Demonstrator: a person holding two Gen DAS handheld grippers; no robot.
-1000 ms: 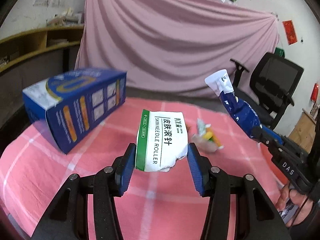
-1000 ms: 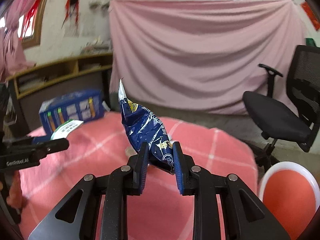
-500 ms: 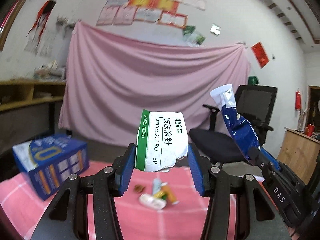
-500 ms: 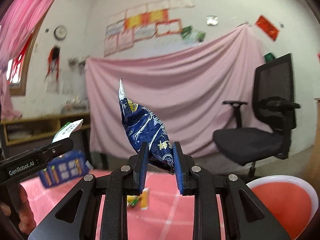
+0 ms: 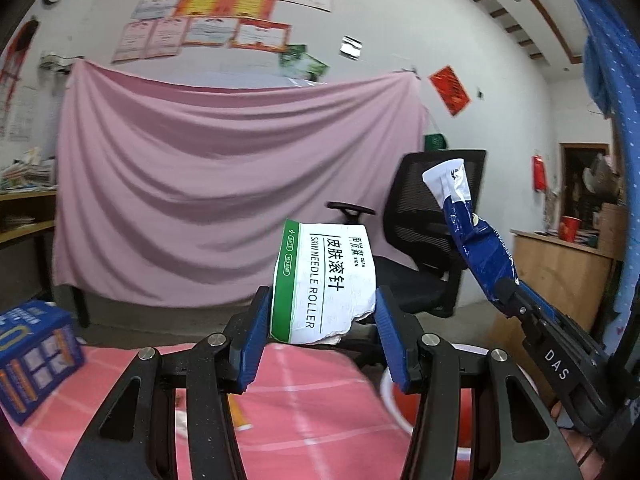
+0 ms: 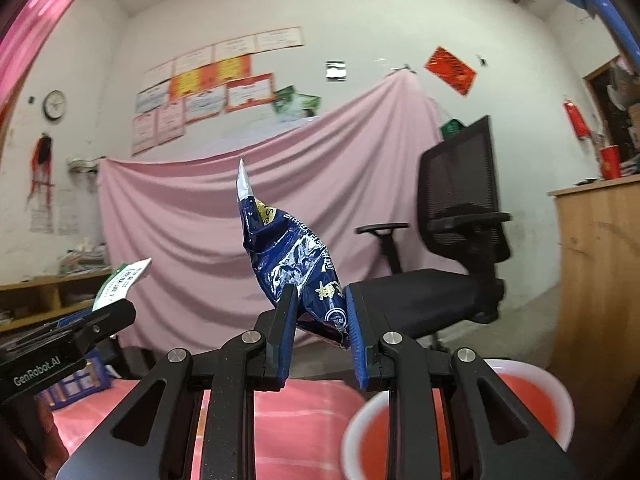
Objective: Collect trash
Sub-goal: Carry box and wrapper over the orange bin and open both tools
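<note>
A round bench under a pink checked cloth (image 5: 312,412) fills the lower part of both views, with a red, white-rimmed plastic bin (image 6: 532,400) just off its edge at about four o'clock in the right wrist view. A blue printed cardboard box (image 5: 36,356) sits on the bench at eight o'clock in the left wrist view.

The left tool (image 5: 320,332) is clenched on a torn white-and-green cardboard packet printed "SKIN NEEDLE ROLLER" (image 5: 324,280), which stands up between the blue pads at the centre of its view. The right tool (image 6: 320,332) is clamped on the lower end of a crumpled blue foil snack wrapper (image 6: 292,256), whose tip points to twelve o'clock.

Both pieces of trash are in the air, near the bin but not yet over it. The likely step is the carry to the bin.

Risks, as I judge them: the wrapper is slick and pinched low, so a quick swing could slide it free; the packet's torn edge may crush and twist out; releasing early would drop either onto the bench or the floor.
</note>
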